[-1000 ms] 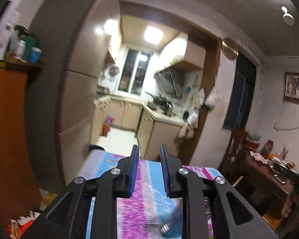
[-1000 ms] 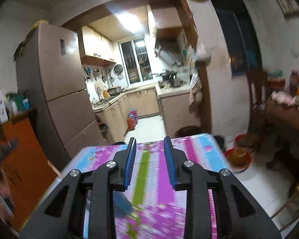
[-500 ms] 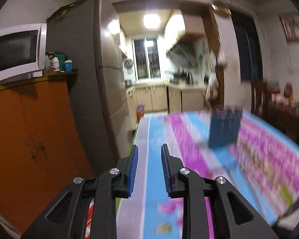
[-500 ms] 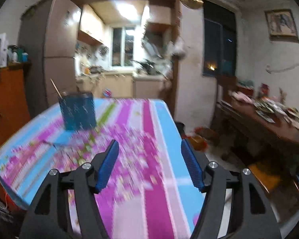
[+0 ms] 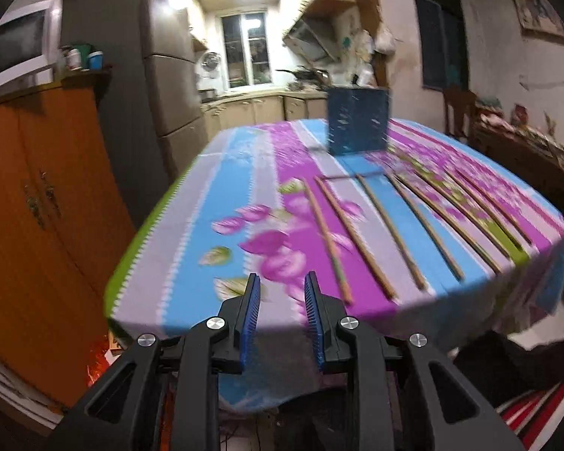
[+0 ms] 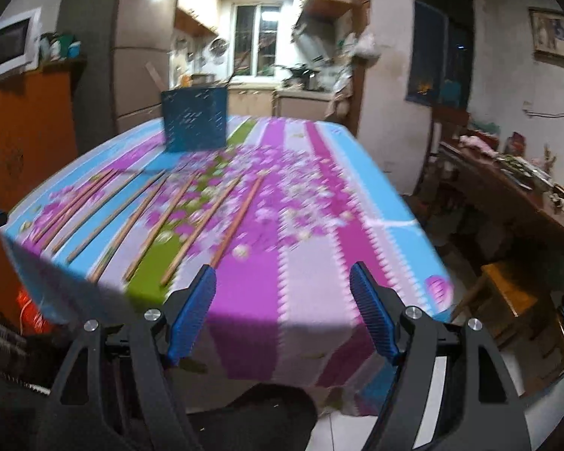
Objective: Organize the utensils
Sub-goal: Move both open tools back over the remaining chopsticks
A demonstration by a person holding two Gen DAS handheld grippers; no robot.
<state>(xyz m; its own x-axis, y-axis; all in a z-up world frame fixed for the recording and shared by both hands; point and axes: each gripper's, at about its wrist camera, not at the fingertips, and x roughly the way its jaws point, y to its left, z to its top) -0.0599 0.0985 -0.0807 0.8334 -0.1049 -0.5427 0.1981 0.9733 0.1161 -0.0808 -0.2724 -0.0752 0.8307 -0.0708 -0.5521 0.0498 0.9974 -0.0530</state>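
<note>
Several wooden chopsticks (image 5: 389,229) lie side by side in a row on a table with a striped pink, blue and purple cloth (image 5: 222,195). At the far side stands a blue perforated holder (image 5: 357,120) with a stick poking out of its top in the right wrist view. My left gripper (image 5: 281,276) hovers at the near edge, left of the row, open by a narrow gap with nothing in it. My right gripper (image 6: 282,267) is wide open and empty, just right of the chopsticks (image 6: 237,221), with the holder (image 6: 194,120) far ahead to the left.
An orange wooden cabinet (image 5: 37,188) and a tall fridge (image 5: 161,75) stand to the left of the table. On the right are a cluttered dark wooden table (image 6: 507,188) and a wooden stool (image 6: 507,293). Behind the table is the kitchen doorway.
Both views have dropped from the kitchen to the table's near edge, bringing the row of chopsticks into sight. The right jaws have spread wide. The left gap is unchanged.
</note>
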